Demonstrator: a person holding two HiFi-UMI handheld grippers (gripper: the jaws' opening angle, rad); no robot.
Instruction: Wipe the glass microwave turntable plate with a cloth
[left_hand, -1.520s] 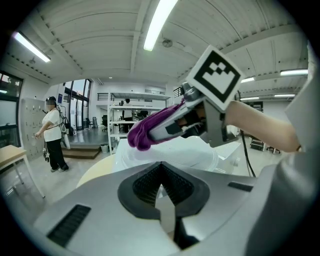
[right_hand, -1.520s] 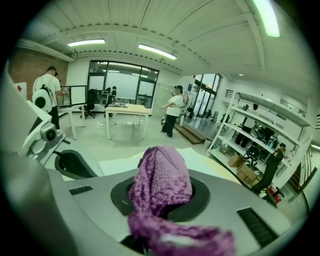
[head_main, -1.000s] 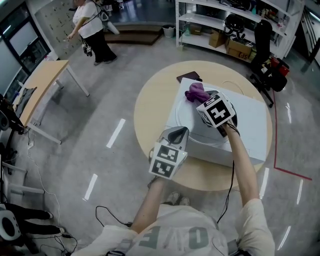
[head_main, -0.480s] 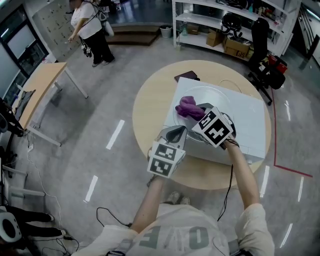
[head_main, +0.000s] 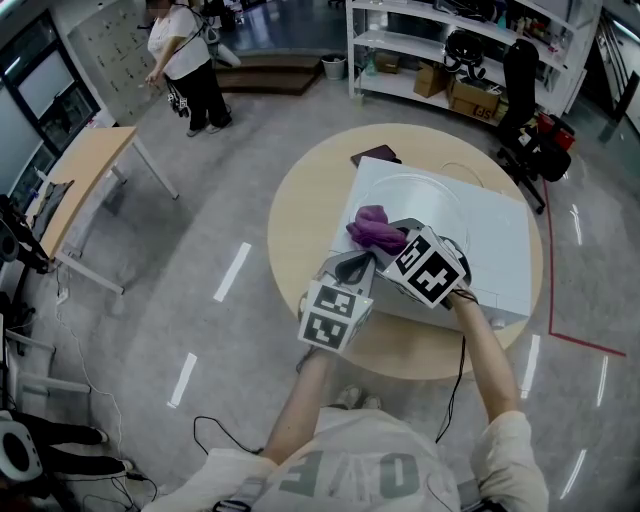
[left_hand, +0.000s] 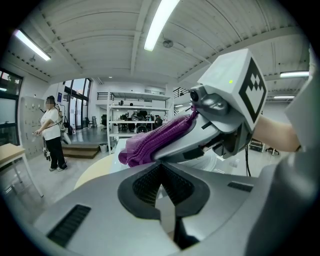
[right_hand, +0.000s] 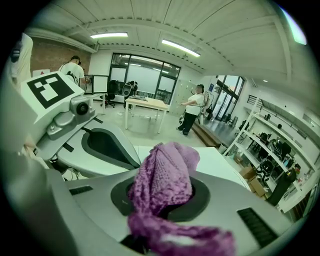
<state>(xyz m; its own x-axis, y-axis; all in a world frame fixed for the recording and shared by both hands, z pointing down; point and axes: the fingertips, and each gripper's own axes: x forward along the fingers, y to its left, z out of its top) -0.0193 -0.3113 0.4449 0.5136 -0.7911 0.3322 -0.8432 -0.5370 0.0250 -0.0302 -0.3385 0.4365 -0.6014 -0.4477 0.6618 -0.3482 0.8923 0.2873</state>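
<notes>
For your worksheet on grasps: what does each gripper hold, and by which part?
The right gripper grips the purple cloth by its bunched middle; left gripper holds nothing.

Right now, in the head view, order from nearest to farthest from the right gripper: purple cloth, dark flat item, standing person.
1. purple cloth: in the right gripper's jaws.
2. dark flat item: table's far edge.
3. standing person: far room, upper left.
</notes>
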